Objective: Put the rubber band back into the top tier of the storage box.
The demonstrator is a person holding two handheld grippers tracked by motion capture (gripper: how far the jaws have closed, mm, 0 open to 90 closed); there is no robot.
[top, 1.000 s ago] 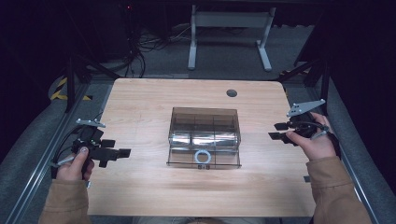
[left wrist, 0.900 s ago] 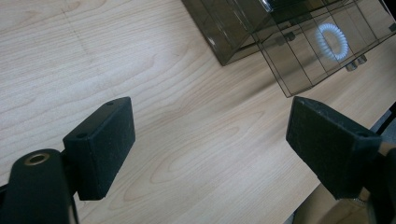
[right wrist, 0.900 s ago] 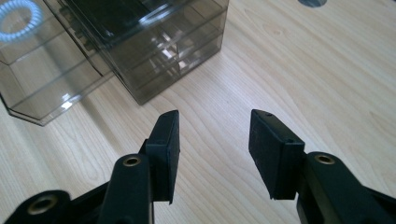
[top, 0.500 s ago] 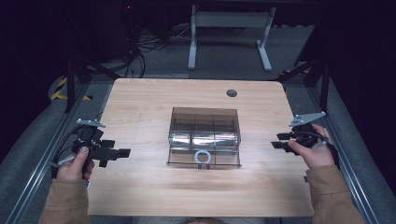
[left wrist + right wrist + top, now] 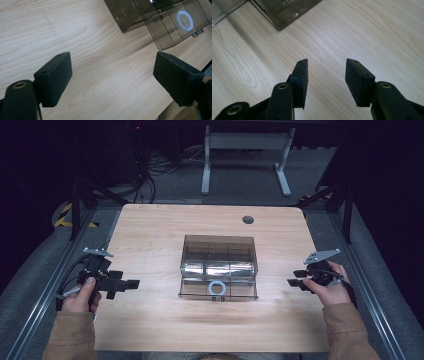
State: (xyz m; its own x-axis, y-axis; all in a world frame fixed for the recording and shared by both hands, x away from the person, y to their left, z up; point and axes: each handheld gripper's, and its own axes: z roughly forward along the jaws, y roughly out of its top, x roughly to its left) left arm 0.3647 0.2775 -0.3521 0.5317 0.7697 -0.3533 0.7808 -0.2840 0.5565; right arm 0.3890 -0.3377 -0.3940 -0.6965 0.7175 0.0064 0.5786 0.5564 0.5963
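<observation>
In the high view, a smoky transparent box is seen at the middle of the wooden tabletop, between the two grippers and well apart from each. Its walls are tinted grey-brown, inner partitions are visible through them, and a front panel lies folded down flat toward the person. A white coiled ring is seen at that lowered front part. The left gripper is held over the tabletop's left edge, its fingers pointed toward the box and spread apart. The right gripper is held near the right edge, its fingers also turned toward the box; their gap cannot be judged there.

In the left gripper view, the fingers are shown set wide, with bare wood grain between them. The box is found ahead of the fingers and off toward the right one, untouched. Its dark see-through walls and a grid of thin partition lines are made out, and the white ring is seen through the panel, its coils finely ribbed.

In the right gripper view, the fingers are shown moderately parted, nothing being held. A corner of the box is seen ahead, beyond the left finger, resting on the tabletop.
</observation>
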